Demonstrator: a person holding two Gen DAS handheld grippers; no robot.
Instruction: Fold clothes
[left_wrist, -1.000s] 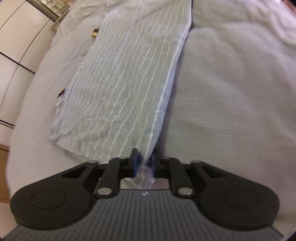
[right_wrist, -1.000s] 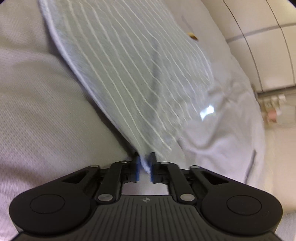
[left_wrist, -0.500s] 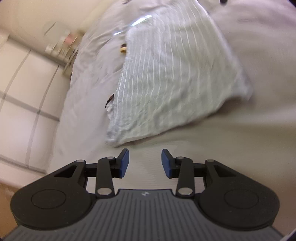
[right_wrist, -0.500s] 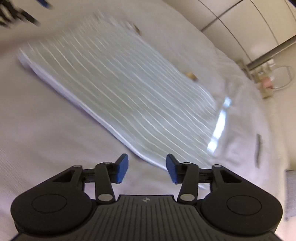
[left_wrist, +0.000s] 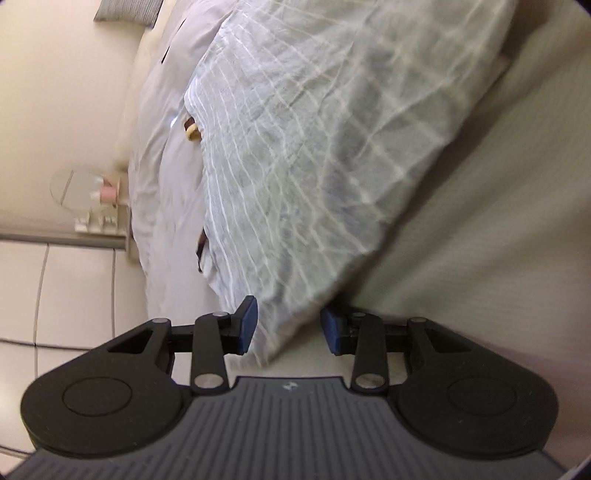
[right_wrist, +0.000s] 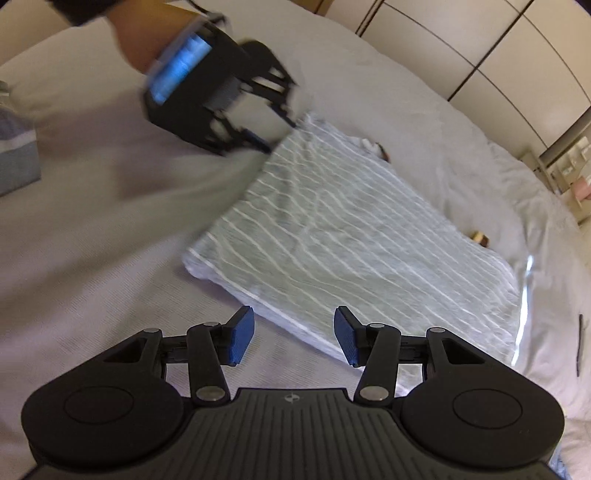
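A folded pale green garment with thin white stripes (right_wrist: 351, 240) lies flat on the bed. My right gripper (right_wrist: 293, 339) is open just short of its near long edge, with nothing between its blue pads. In that view my left gripper (right_wrist: 277, 136), held by a hand, sits blurred at the garment's far corner. In the left wrist view that gripper (left_wrist: 290, 328) is open, and a corner of the garment (left_wrist: 332, 166) lies between its blue pads (left_wrist: 246, 325) without being pinched.
The bed's white sheet (right_wrist: 92, 258) spreads all around the garment. Small brown and yellow bits (left_wrist: 192, 131) poke out from under its far edge. A folded blue-grey item (right_wrist: 14, 158) lies at the left. Wardrobe doors (right_wrist: 480, 55) and a shelf of small items (left_wrist: 99, 206) stand beyond the bed.
Both grippers were shut on the garment's edge a second ago and have let it go. The left gripper has since swung to a corner; the right one has drawn back.
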